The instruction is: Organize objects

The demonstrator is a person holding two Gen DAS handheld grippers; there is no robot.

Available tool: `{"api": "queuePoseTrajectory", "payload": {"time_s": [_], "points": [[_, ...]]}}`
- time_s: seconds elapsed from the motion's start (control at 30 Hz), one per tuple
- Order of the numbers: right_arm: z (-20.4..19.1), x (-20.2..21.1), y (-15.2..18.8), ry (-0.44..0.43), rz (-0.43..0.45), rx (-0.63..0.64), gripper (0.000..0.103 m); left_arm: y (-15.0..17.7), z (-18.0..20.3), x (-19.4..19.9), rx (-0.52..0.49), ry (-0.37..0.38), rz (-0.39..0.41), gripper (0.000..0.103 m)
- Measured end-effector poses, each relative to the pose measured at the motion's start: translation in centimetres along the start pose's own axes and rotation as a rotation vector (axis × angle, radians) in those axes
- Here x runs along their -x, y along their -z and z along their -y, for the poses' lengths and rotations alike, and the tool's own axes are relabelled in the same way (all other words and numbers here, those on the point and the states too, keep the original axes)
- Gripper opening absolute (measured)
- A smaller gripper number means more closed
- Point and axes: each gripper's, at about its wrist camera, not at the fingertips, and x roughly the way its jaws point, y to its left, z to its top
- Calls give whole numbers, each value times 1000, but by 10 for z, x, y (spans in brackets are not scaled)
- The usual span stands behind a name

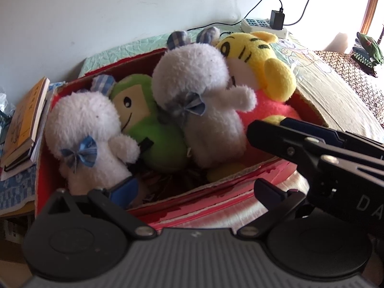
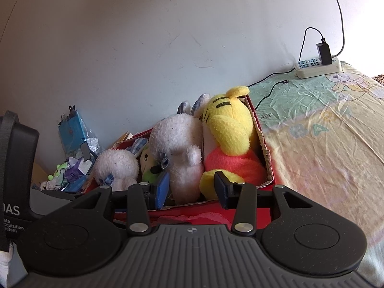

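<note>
A red cardboard box on the bed holds several plush toys in a row. From left to right they are a white bunny, a green toy, a greyer bunny and a yellow tiger with a pink body. My left gripper is open and straddles the box's near wall, its blue-padded finger beside the white bunny. My right gripper stands partly open at the box's near right corner. The grey bunny's base and the tiger's foot lie behind its gap, with nothing pinched.
A stack of books lies left of the box. A white power strip with a black charger and cables sits against the wall. Small toys and a blue packet pile up at the left. A patterned sheet spreads to the right.
</note>
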Motion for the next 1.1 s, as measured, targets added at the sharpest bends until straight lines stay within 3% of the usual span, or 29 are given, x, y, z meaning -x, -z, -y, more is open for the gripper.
{"api": "queuePoseTrajectory", "payload": {"time_s": [0.13, 0.5, 0.8, 1.1], "points": [[4, -1, -1, -31, -10, 5, 44, 0, 4, 1, -3, -27, 0, 103], [14, 15, -15, -122, -78, 12, 48, -1, 30, 25, 50, -189, 45, 103], [36, 35, -19, -186, -137, -7, 51, 7, 58, 32, 150, -192, -4, 103], [71, 54, -16, -166, -186, -7, 52, 15, 110, 21, 132, -191, -39, 103]]}}
